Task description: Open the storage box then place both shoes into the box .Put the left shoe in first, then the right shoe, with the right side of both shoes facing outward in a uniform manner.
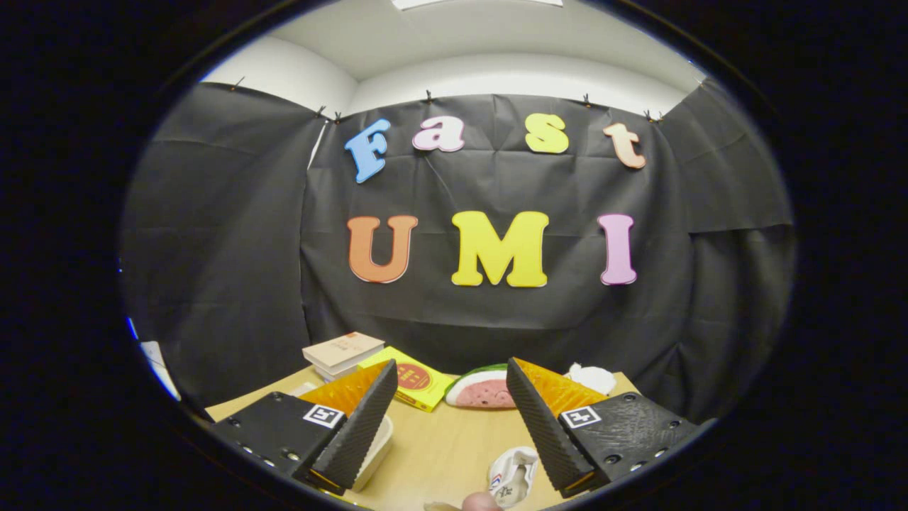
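Observation:
My gripper [451,376] is held above the wooden table [440,440], open, with a wide gap and nothing between its fingers. A white shoe [512,475] lies on the table low in the gap, close beside the right finger [539,419], its opening facing up. A pale box edge [376,443] peeks out from under the left finger [362,419]; most of it is hidden, so I cannot tell whether it is the storage box.
Beyond the fingers, at the table's far edge, lie a stack of books [342,353], a yellow book [415,387], a watermelon-slice toy [482,387] and a white crumpled item [590,377]. Part of a person's finger [481,502] shows below the shoe.

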Action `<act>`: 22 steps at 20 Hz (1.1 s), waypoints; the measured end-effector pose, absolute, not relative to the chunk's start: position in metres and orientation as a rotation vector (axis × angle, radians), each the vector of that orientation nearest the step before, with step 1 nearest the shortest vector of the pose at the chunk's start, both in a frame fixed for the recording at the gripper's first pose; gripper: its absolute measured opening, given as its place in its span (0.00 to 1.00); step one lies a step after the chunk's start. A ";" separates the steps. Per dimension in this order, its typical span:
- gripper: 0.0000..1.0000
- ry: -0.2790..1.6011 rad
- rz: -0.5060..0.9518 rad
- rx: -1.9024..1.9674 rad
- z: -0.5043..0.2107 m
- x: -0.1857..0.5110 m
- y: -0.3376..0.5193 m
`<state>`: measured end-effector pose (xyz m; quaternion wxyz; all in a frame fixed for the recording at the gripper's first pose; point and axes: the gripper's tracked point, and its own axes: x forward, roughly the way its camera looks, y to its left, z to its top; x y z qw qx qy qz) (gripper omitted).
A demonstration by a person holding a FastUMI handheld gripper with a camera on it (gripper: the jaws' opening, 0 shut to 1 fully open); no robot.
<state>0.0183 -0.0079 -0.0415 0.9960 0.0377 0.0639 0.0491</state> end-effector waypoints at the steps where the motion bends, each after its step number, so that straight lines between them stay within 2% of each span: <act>1: 0.95 0.138 0.112 0.074 -0.045 0.018 -0.006; 10: 0.96 0.261 0.231 0.186 -0.093 0.021 0.010; 22: 0.95 0.442 0.384 0.264 -0.179 0.027 0.101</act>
